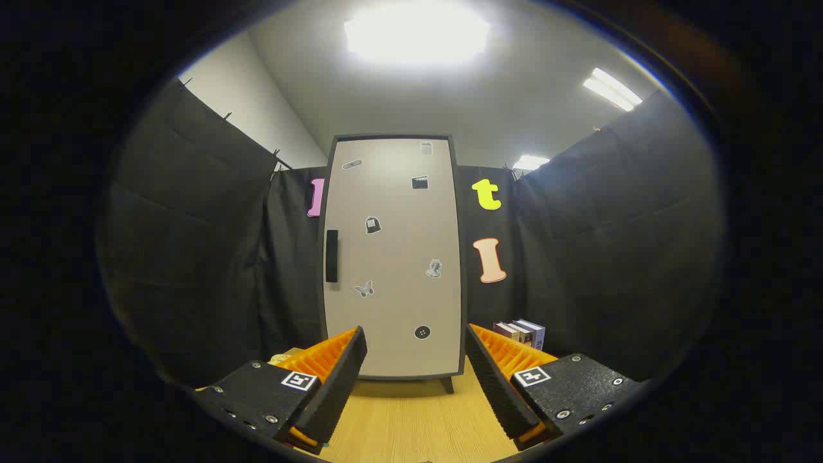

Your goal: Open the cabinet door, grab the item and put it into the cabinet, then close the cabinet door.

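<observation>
Tongs (416, 360), black bodies with orange ribbed fingers, spread wide and holding nothing; bare light wood tabletop (411, 418) shows between them. Straight ahead, beyond the fingertips, stands the tall grey cabinet with dark frame (393, 257), upright on short feet at the far end of the tabletop, its flat beige door (392, 270) fully closed and dotted with small stickers. The black vertical bar handle (332, 256) sits on the door's left edge about mid-height, so hinges are likely on the right. Judgement: door is a rigid, light panel that should swing freely; the handle is slim, stiff and probably smooth, best taken by closing the fingers across its middle from either side and pulling in an arc rather than straight back, or the cabinet may slide or tip. A small stack of books (522, 332) lies right of the cabinet's base, just beyond the right finger; likely the item to stow, stiff-edged, moderately heavy.
</observation>
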Available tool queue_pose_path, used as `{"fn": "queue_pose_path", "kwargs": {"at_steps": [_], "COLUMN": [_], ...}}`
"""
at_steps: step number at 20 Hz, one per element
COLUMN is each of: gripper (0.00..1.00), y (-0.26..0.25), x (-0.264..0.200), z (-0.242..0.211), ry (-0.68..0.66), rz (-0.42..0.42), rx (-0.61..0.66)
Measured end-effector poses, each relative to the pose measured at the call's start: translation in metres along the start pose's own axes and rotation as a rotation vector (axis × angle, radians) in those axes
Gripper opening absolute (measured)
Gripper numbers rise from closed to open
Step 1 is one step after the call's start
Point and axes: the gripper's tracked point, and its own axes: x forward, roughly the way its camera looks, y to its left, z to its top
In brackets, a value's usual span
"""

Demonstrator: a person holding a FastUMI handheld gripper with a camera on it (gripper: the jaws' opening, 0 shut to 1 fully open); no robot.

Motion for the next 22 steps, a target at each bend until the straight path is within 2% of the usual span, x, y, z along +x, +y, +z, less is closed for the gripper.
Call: {"fn": "queue_pose_path", "kwargs": {"at_steps": [22], "gripper": [0.95], "y": [0.021], "x": [0.005], "z": [-0.019], "ry": [0.063], "rz": [0.024], "rx": [0.044]}}
